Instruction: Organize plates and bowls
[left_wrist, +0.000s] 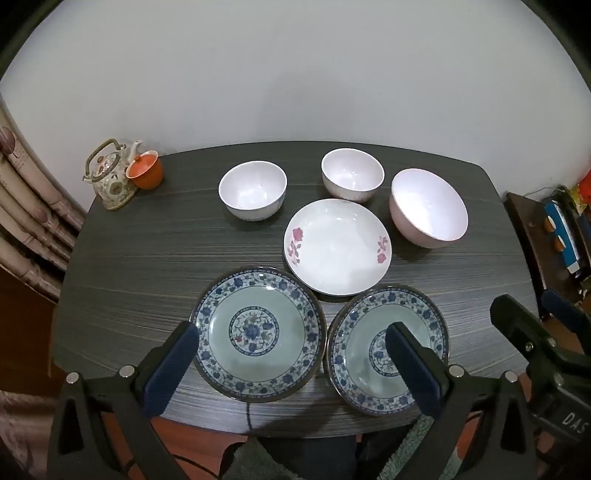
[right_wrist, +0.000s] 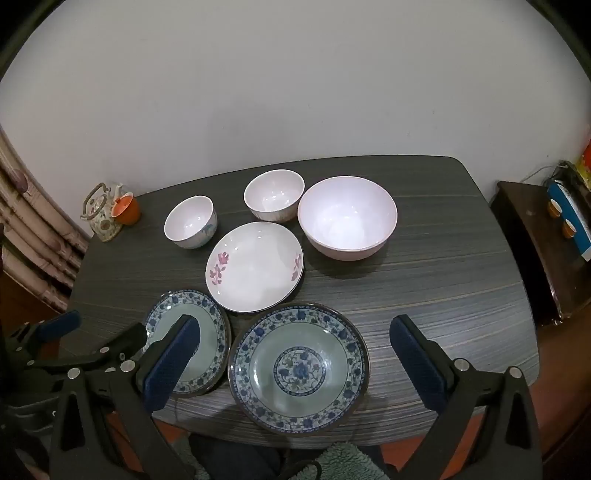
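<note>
Two blue-patterned plates (left_wrist: 258, 334) (left_wrist: 386, 347) sit side by side just below my left gripper (left_wrist: 291, 363); white floral plate (left_wrist: 337, 246) and three bowls (left_wrist: 253, 195) beyond. Left jaws apart, empty. Right gripper (right_wrist: 295, 363) likewise wide, over the right-hand plate. My worry: glazed rims lie flat on the table (left_wrist: 147, 258), so pads may slip or clink plate against plate.

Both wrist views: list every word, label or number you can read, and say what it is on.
"DAS": white letters on the right gripper's black body, cut off at the left wrist view's edge.
Blue box on the side cabinet: any print too blurred to read.
Plates, bowls, teapot: patterns only, no text.
</note>
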